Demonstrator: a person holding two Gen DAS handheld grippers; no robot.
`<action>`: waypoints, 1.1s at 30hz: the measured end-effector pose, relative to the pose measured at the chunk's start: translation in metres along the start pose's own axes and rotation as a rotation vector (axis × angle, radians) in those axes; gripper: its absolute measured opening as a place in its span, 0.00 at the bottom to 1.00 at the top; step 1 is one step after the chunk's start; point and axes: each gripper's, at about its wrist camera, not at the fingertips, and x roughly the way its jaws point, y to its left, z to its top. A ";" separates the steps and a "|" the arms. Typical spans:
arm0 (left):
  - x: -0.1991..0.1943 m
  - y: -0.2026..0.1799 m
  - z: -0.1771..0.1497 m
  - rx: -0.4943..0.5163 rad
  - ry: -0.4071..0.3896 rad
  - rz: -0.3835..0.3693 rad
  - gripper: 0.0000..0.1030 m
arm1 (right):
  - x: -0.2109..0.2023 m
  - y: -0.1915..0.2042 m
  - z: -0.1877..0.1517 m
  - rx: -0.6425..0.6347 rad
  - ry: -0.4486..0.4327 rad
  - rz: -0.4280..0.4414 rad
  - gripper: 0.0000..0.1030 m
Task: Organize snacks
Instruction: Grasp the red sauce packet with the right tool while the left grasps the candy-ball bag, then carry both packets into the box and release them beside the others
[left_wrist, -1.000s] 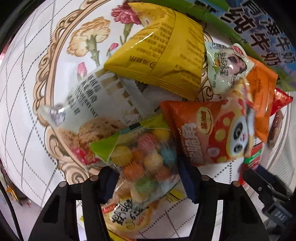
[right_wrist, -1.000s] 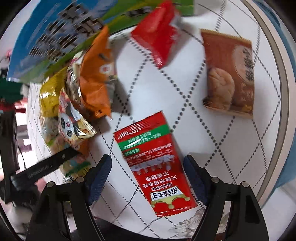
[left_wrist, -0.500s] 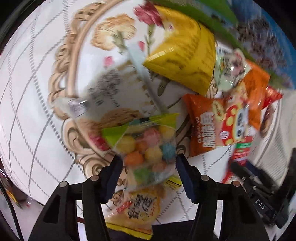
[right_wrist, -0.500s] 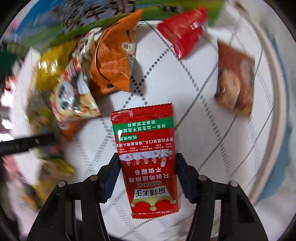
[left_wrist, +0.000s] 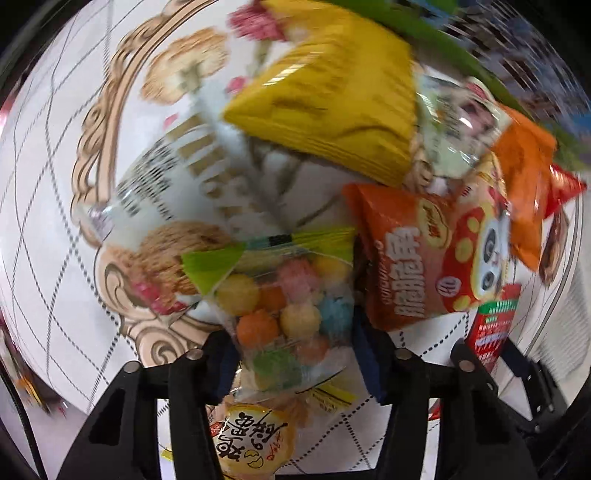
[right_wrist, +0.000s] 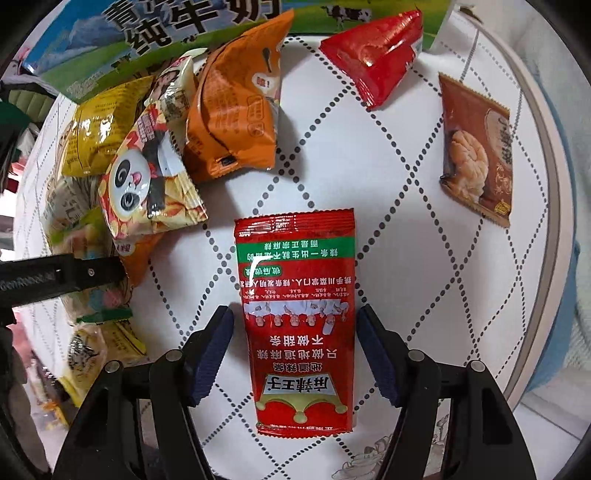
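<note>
The left gripper (left_wrist: 291, 354) pinches a clear bag of coloured puffed balls (left_wrist: 288, 306) between its fingers, beside the orange panda snack bag (left_wrist: 432, 258). The right gripper (right_wrist: 295, 354) straddles a red spicy-strip packet (right_wrist: 299, 317) lying flat on the white quilted table (right_wrist: 388, 177); whether its pads touch the packet is unclear.

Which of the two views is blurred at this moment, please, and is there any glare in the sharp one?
Left wrist view: motion-smeared, worst on the yellow bag. Right wrist view: sharp, printing on the red sachet readable, one small glare streak near its green band.
</note>
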 end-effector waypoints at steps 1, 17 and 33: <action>0.000 -0.003 0.000 0.006 -0.004 0.005 0.50 | 0.000 0.002 -0.003 -0.004 -0.008 -0.010 0.63; -0.033 0.045 -0.062 0.016 -0.049 -0.058 0.46 | -0.048 -0.040 -0.030 0.077 -0.051 0.115 0.47; -0.199 0.000 -0.008 0.122 -0.257 -0.276 0.46 | -0.190 -0.059 0.059 0.092 -0.307 0.316 0.46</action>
